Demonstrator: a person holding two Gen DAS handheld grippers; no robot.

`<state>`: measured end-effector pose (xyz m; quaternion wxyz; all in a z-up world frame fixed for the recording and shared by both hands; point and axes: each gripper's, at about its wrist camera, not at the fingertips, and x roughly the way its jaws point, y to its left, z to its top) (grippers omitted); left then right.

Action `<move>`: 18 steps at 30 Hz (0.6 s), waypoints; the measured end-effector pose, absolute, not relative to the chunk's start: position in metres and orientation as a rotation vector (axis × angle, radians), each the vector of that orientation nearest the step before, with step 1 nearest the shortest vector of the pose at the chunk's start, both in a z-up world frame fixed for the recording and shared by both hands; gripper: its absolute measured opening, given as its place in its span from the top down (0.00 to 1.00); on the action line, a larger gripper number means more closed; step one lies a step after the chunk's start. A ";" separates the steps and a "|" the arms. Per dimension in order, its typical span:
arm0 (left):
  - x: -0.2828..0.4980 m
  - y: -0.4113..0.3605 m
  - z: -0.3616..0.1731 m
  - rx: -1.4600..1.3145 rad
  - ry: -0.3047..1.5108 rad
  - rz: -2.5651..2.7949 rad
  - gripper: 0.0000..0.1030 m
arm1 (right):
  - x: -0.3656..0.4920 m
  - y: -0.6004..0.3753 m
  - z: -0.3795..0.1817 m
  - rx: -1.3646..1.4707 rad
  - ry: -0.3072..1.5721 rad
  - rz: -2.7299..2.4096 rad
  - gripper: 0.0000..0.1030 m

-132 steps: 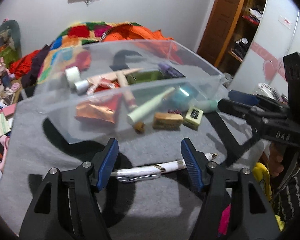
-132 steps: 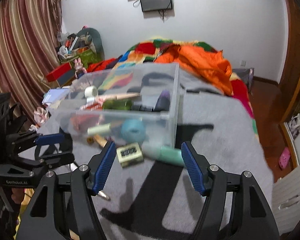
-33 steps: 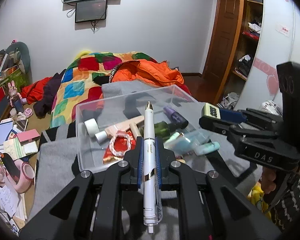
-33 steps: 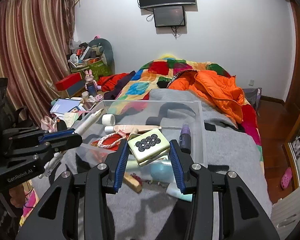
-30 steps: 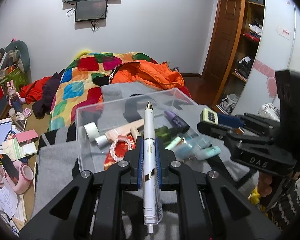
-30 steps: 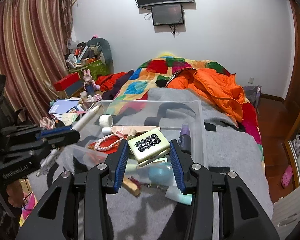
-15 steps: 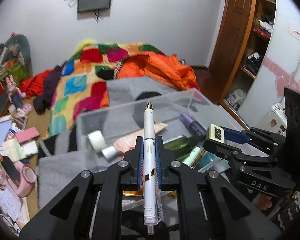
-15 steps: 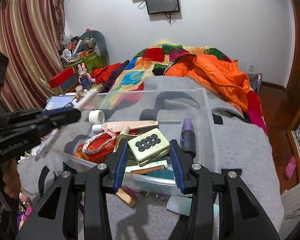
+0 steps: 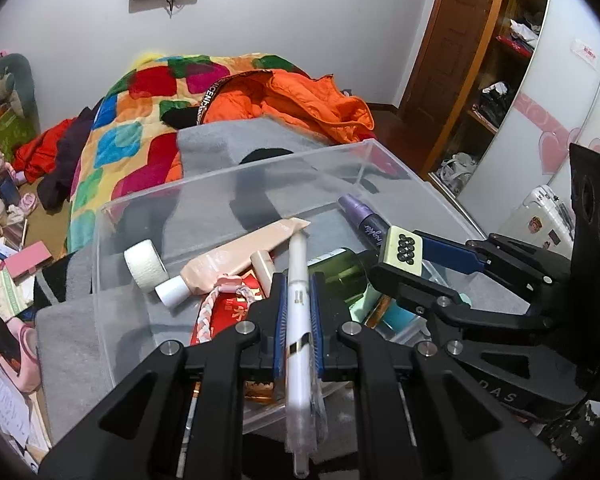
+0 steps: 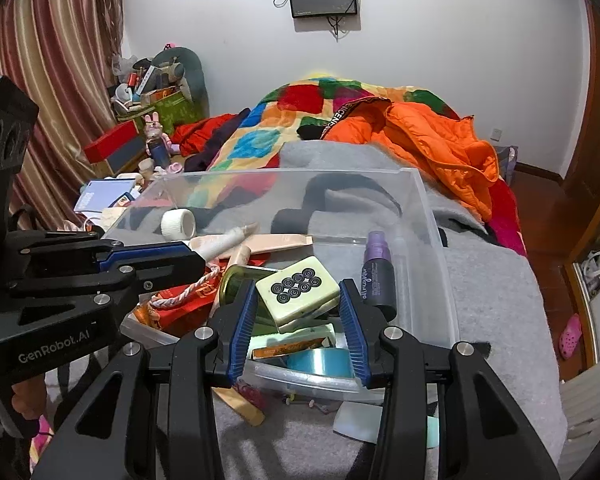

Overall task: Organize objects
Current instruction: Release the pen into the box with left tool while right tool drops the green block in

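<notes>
My left gripper (image 9: 298, 280) is shut on a white pen (image 9: 298, 320) that points forward over the near edge of a clear plastic bin (image 9: 260, 168). My right gripper (image 10: 298, 300) is shut on a cream mahjong tile (image 10: 298, 292) with black rings and holds it above the bin (image 10: 432, 216). The right gripper also shows in the left wrist view (image 9: 404, 256), and the left one in the right wrist view (image 10: 196, 258). In the bin lie a white tape roll (image 9: 145, 265), a peach tube (image 9: 236, 260), a purple spray bottle (image 10: 376, 268), a green bottle and a red pouch.
The bin stands on a grey blanket (image 10: 496, 300). In front of it lie a teal tube (image 10: 360, 420) and a wooden piece (image 10: 240, 404). A patchwork quilt and an orange jacket (image 10: 432, 136) are behind. Clutter covers the floor at left (image 9: 8, 276); a wardrobe stands at right.
Both grippers have moved forward and down toward the bin, each keeping hold of its object. The pen tip and the tile are now over the bin's contents.
</notes>
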<state>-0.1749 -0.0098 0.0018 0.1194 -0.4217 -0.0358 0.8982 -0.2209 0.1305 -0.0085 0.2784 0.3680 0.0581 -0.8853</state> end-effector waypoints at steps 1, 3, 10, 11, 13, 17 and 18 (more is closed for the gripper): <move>-0.175 -0.011 0.002 -1.232 -0.108 2.628 0.90 | -0.221 0.130 -0.008 0.989 0.159 -2.373 0.63; -0.173 -0.013 0.003 -1.227 -0.105 2.637 0.90 | -0.220 0.130 -0.008 0.989 0.163 -2.371 0.62; -0.162 -0.017 0.013 -1.201 -0.111 2.663 0.86 | -0.215 0.134 -0.005 0.982 0.145 -2.357 0.55; -0.160 -0.017 0.015 -1.193 -0.103 2.673 0.84 | -0.212 0.136 -0.004 0.978 0.145 -2.360 0.54; -0.153 -0.016 0.020 -1.167 -0.089 2.692 0.78 | -0.209 0.140 -0.002 0.968 0.142 -2.363 0.54; -0.139 -0.016 0.026 -1.129 -0.078 2.714 0.71 | -0.198 0.155 0.005 0.932 0.140 -2.395 0.52; -0.136 -0.015 0.028 -1.123 -0.074 2.720 0.67 | -0.196 0.158 0.007 0.923 0.142 -2.405 0.51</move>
